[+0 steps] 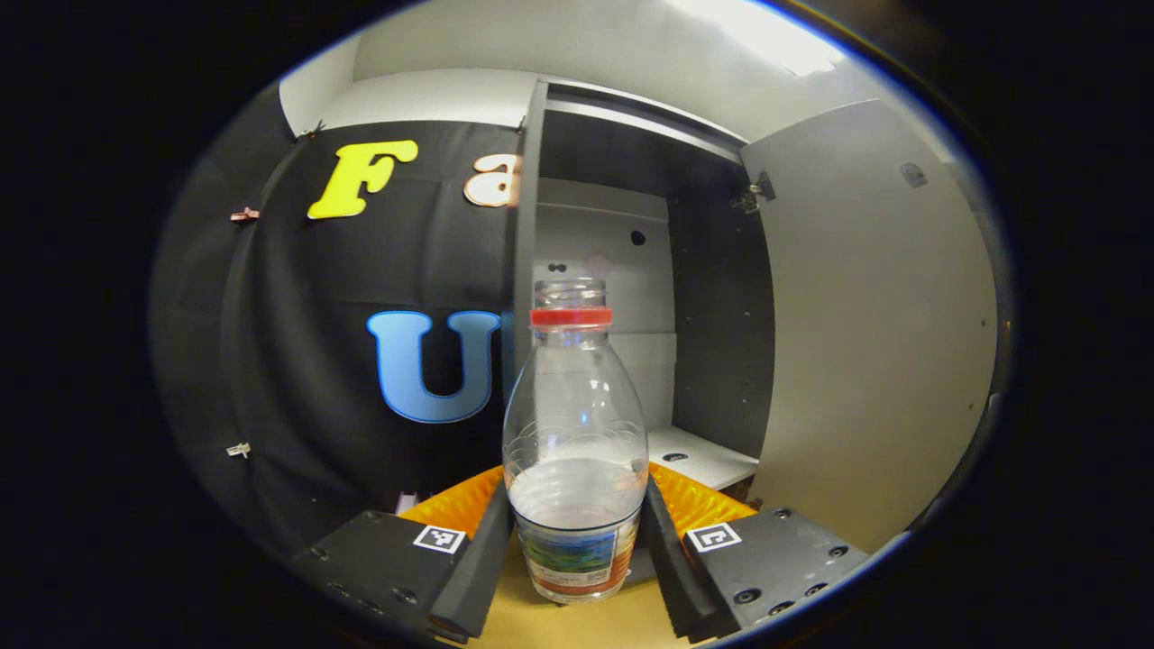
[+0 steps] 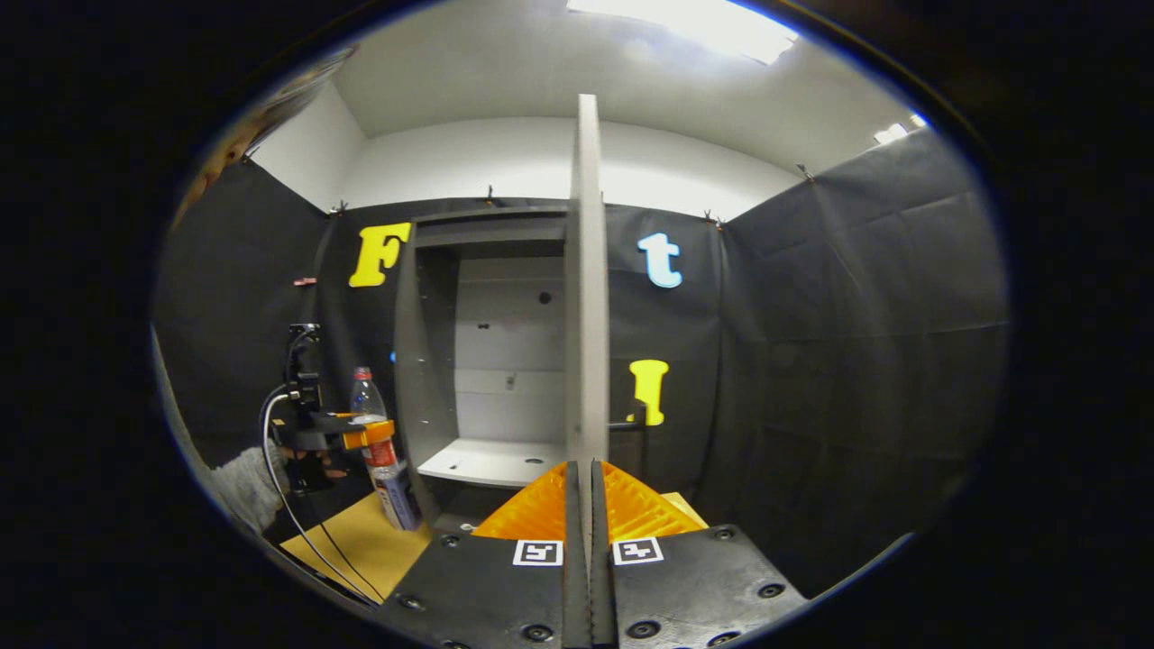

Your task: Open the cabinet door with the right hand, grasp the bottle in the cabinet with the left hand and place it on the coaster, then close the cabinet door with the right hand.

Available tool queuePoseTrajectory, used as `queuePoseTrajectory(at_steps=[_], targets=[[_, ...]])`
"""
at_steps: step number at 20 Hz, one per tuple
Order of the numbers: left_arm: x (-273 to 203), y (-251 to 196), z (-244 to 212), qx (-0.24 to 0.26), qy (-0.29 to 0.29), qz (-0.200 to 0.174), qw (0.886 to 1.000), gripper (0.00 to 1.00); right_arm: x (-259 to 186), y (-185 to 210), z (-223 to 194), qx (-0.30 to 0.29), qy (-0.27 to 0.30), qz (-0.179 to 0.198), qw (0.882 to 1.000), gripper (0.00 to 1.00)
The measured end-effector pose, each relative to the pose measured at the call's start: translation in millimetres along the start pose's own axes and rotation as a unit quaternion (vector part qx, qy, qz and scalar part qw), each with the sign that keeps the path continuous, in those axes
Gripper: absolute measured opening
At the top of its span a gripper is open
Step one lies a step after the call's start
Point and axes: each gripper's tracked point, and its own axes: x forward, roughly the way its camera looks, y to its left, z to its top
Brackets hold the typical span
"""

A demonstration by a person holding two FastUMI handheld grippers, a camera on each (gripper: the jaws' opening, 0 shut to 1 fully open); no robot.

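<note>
- The left tool (image 1: pixel 574 550) grips the bottle (image 1: pixel 575 451), its two flat-faced fingers (image 1: pixel 469 577) pressed against the lower body on either side, just at the label band
- The bottle is clear, rounded plastic, upright, with a red ring at the neck and an open mouth above it; the lower part looks cloudy white, and whether that is liquid I cannot tell
- Under the bottle lies the tan, matte worktop (image 1: pixel 577 626); whether the base touches it I cannot tell
- In the right gripper view the bottle (image 2: pixel 371 424) stands outside the cabinet (image 2: pixel 424 361), off its left side near the worktop's (image 2: pixel 361 541) left edge, held in the left tool (image 2: pixel 383 437) by a hand with a grey knitted sleeve (image 2: pixel 243 487)
- The cabinet is a tall grey box of smooth board with dark inner side walls, a pale back panel dotted with small holes and a white shelf (image 1: pixel 703 455) at the bottom
- The cabinet door (image 1: pixel 874 315), a flat pale-grey slab on a metal hinge (image 1: pixel 755 194), is swung wide open
- The right tool (image 2: pixel 586 505) has its fingers brought close together on the thin front edge of the cabinet door (image 2: pixel 588 288), seen edge-on as a narrow upright strip; ribbed orange plastic flanks the fingers
</note>
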Motion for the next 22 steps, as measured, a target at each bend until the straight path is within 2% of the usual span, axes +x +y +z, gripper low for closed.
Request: queuePoseTrajectory(at_steps=[4, 8, 10, 12, 13, 14, 16, 18, 19, 22], targets=[[-36, 13, -10, 0.001, 0.004, 0.0, 1.0, 0.74, 18, 60, -15, -0.013, 0.019, 0.052, 0.998, 0.05], [-69, 18, -24, 0.003, 0.006, 0.0, 1.0, 0.75, 42, 120, -26, -0.001, 0.022, 0.115, 0.993, 0.06], [-82, 23, -31, 0.008, 0.003, 0.011, 1.0, 0.74, 56, 138, -31, 0.007, 0.013, 0.127, 0.992, 0.14], [-92, 25, -41, 0.008, 0.001, 0.019, 1.0, 0.75, 80, 150, -41, 0.015, 0.004, 0.124, 0.992, 0.18], [-97, 26, -48, 0.006, 0.003, 0.022, 1.0, 0.75, 88, 157, -44, 0.025, 0.0, 0.128, 0.992, 0.35], [-101, 27, -55, 0.005, 0.008, 0.025, 1.0, 0.74, 95, 163, -46, 0.037, -0.004, 0.131, 0.991, 0.38], [-107, 29, -79, 0.001, 0.021, 0.032, 0.999, 0.75, 109, 171, -58, 0.053, -0.01, 0.141, 0.989, 0.67], [-111, 25, -107, -0.013, 0.031, 0.035, 0.999, 0.75, 128, 171, -82, 0.049, 0.002, 0.134, 0.99, 0.95], [-111, 23, -123, -0.023, 0.037, 0.037, 0.998, 0.75, 136, 171, -96, 0.042, 0.011, 0.13, 0.991, 0.99], [-112, 10, -170, -0.038, 0.04, 0.036, 0.998, 0.76, 158, 180, -131, 0.043, 0.02, 0.137, 0.99, 0.99]])
